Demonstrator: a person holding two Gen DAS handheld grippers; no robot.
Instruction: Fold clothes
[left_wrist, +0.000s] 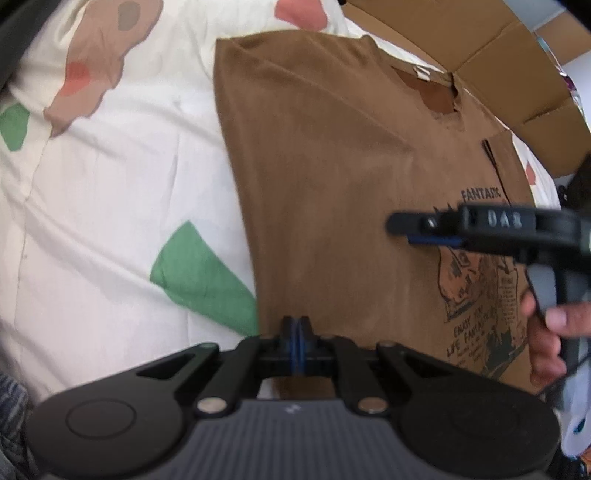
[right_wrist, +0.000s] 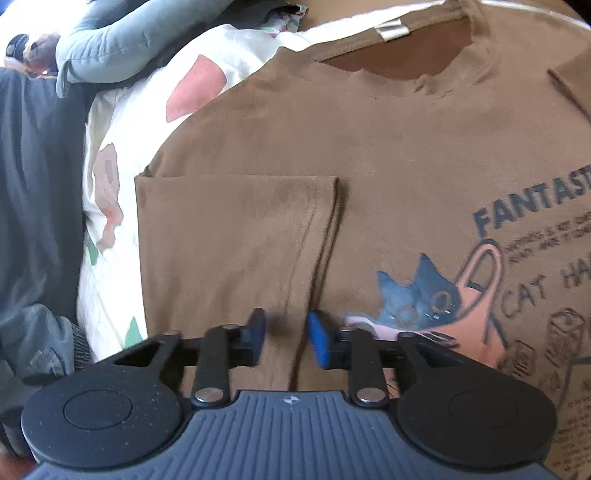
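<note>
- Brown T-shirt (left_wrist: 332, 184) lies front-up on a white quilt (left_wrist: 110, 184) with green, pink and tan patches; neckline (left_wrist: 432, 92) at the far end, cat print and "FANTASTIC" lettering (right_wrist: 532, 210) on the chest.
- Left sleeve (right_wrist: 236, 236) is folded inward over the shirt body, its hem a straight edge across the chest.
- Left gripper (left_wrist: 295, 328): jaws pressed together, blue pads touching, at the near-left edge of the shirt. The tips sit right on the fabric edge; cannot tell whether cloth is pinched between them.
- Right gripper (right_wrist: 286, 336): jaws partly apart, a clear gap between the blue pads, nothing between them. They hang above the shirt near the lower end of the folded sleeve, beside the cat print.
- In the left wrist view the right gripper (left_wrist: 424, 230) reaches in from the right over the printed chest; fingers (left_wrist: 554, 321) of the person's hand wrap its handle.
- Cardboard box (left_wrist: 498, 55) stands beyond the neckline.
- Grey-blue garment (right_wrist: 122, 48) lies at the far left of the bed, well apart from the shirt.
</note>
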